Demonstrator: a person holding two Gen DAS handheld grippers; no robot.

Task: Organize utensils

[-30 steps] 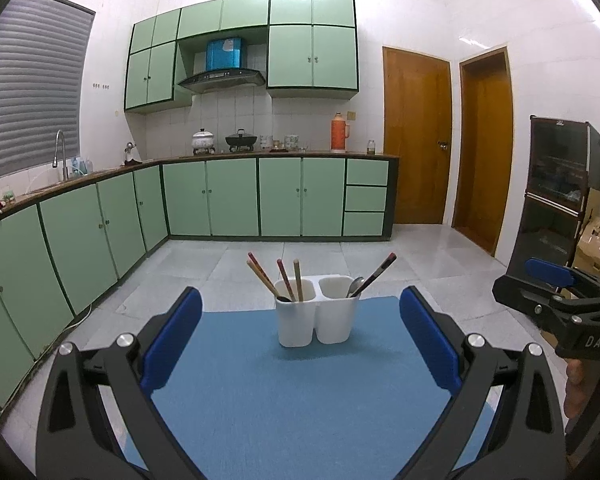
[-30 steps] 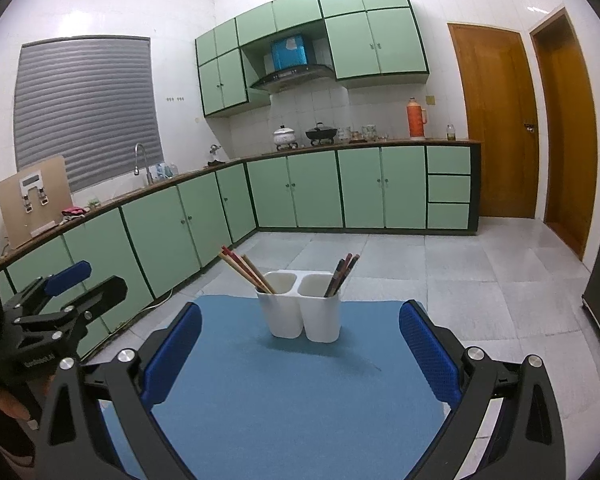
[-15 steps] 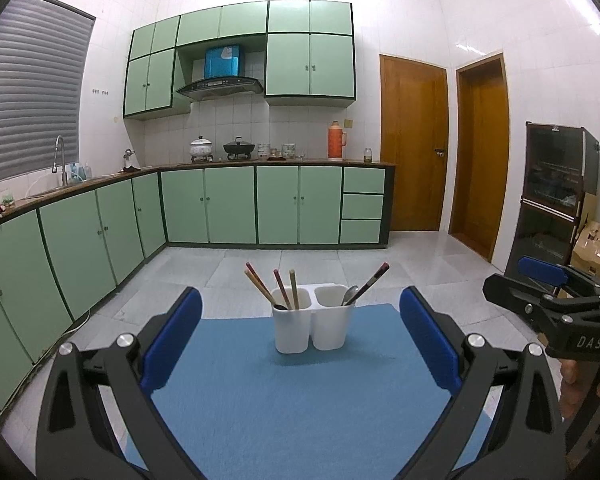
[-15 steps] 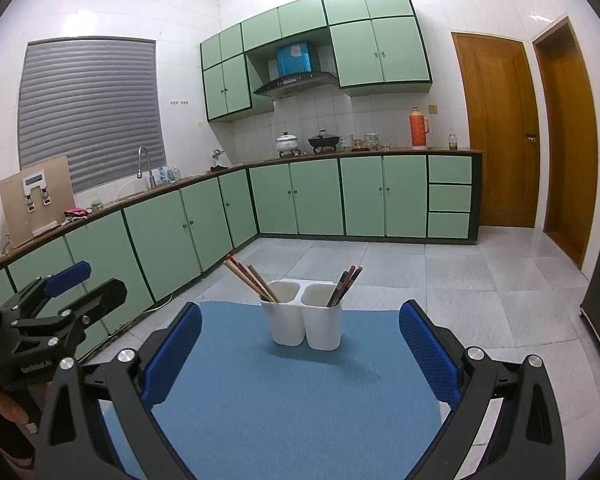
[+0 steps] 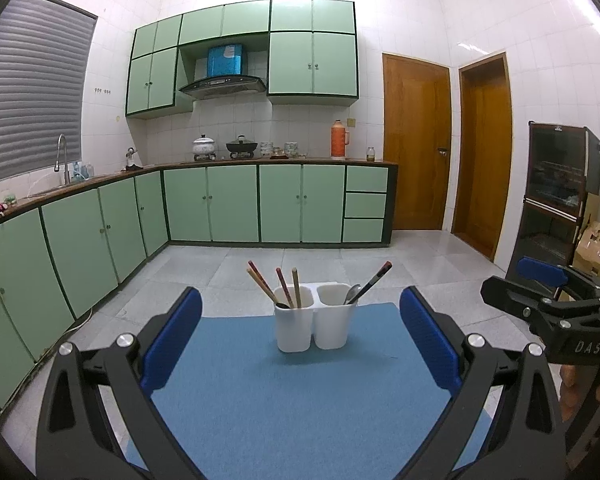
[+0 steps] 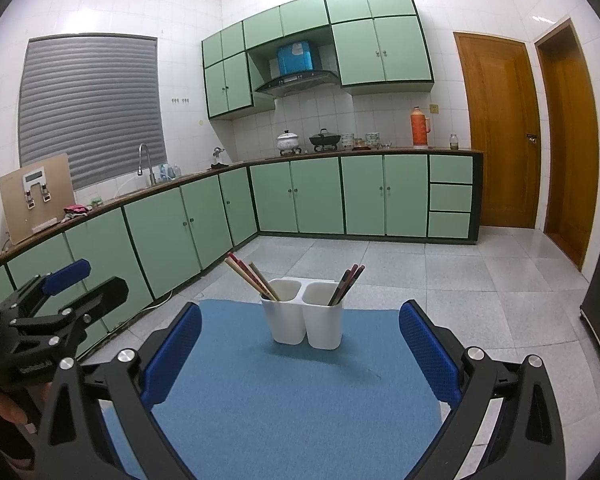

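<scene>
A white two-compartment utensil holder point(image 5: 314, 318) point(image 6: 306, 314) stands near the far edge of a blue mat point(image 5: 292, 400) point(image 6: 292, 396). Its left cup holds several chopsticks point(image 5: 278, 290) point(image 6: 250, 276). Its right cup holds a spoon point(image 5: 352, 293) and dark chopsticks point(image 5: 374, 280) point(image 6: 346, 282). My left gripper point(image 5: 300, 344) is open and empty, well short of the holder. My right gripper point(image 6: 300, 348) is open and empty, also short of it. Each gripper shows at the edge of the other's view, the right one point(image 5: 548, 304) and the left one point(image 6: 56, 308).
The mat covers a small table with tiled floor point(image 5: 400, 264) around it. Green cabinets point(image 5: 260, 204) run along the left and back walls. A dark cabinet point(image 5: 560, 200) and cardboard boxes point(image 5: 596, 244) stand at the right.
Both views have tilted up slightly and pulled back a little, so the holder sits lower and a bit smaller in each frame. Both grippers stay open.
</scene>
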